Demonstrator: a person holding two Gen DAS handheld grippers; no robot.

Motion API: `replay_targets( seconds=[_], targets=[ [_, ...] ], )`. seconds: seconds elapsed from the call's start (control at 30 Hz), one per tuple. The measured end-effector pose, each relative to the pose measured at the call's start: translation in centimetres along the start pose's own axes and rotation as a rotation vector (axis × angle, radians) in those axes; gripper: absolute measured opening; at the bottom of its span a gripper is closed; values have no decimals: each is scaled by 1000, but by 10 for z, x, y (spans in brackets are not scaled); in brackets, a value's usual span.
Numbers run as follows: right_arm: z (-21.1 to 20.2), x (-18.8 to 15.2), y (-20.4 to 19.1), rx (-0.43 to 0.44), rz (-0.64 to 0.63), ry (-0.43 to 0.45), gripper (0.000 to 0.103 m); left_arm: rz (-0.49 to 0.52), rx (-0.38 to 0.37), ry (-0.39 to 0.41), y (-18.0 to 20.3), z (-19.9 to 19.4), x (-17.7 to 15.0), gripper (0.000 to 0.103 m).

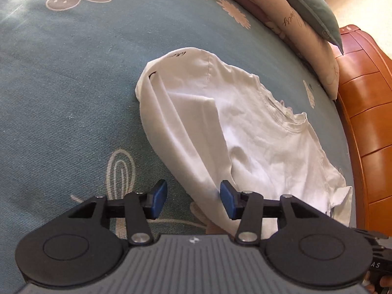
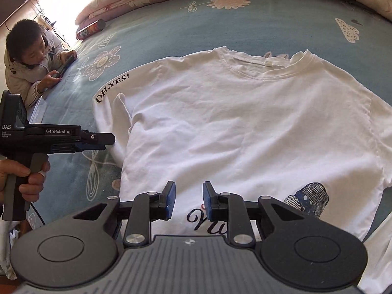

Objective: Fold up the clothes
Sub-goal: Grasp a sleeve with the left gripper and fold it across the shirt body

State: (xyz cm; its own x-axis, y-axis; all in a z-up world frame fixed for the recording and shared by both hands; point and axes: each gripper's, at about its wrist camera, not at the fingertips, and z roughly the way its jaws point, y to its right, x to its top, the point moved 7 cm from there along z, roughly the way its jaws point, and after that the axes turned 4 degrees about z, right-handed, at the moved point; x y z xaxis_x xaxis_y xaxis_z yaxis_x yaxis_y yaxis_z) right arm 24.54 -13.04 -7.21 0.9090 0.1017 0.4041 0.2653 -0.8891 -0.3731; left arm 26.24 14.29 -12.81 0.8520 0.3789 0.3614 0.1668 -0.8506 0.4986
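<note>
T-shirt (image 2: 245, 127), white with black lettering on 1 sleeve and a print near the hem, lies front-up and spread across the middle of the blue flowered bedsheet (image 2: 171, 24), collar toward the pillows (image 1: 301, 17) at the head edge. Its lettered sleeve is already turned in over the body, probably the 1st fold toward a narrower shape.

Left gripper (image 1: 193, 202) hangs over the shirt's side edge with its 2 blue pads moderately apart; a ridge of cloth runs under the gap, but neither pad presses on it, so nothing is held. In the right wrist view it points in from the side, level with that folded sleeve.

Right gripper (image 2: 188, 202) hovers above the hem near the script print, jaws narrowly parted and empty. Both tools point steeply down at the cloth, which suits reaching for a fresh pinch.

A person (image 2: 31, 58) leans on the far corner of the bed with a phone, beside a can (image 2: 90, 29).
</note>
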Motion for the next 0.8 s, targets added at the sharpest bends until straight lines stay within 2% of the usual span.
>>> replay_targets(
  seconds=[0.07, 0.1, 0.17, 0.3, 0.43, 0.53, 0.7, 0.77, 0.8],
  targets=[
    [2, -5, -3, 7, 16, -12, 27, -25, -34, -7, 5, 9, -6, 42],
    [2, -7, -5, 5, 14, -15, 27, -2, -18, -2, 9, 10, -8, 26],
    [3, -9, -9, -3, -4, -20, 27, 77, 25, -13, 18, 10, -10, 7],
    [3, -11, -7, -20, -17, -25, 27, 168, 84, -14, 19, -9, -5, 3],
    [4, -12, -4, -26, -3, -24, 27, 226, 195, -10, -1, -36, 14, 2],
    [3, -13, -6, -24, -6, -22, 27, 279, 295, -17, -19, -54, 29, 2],
    [3, -14, -11, -26, -28, -26, 27, 476, 519, 10, -27, -78, 58, 2],
    [2, -13, -11, -24, -32, -25, 27, 520, 538, 33, -18, -84, 68, 2],
    [2, -13, -12, -23, -30, -25, 27, 522, 520, 46, -11, -85, 71, 2]
  ],
)
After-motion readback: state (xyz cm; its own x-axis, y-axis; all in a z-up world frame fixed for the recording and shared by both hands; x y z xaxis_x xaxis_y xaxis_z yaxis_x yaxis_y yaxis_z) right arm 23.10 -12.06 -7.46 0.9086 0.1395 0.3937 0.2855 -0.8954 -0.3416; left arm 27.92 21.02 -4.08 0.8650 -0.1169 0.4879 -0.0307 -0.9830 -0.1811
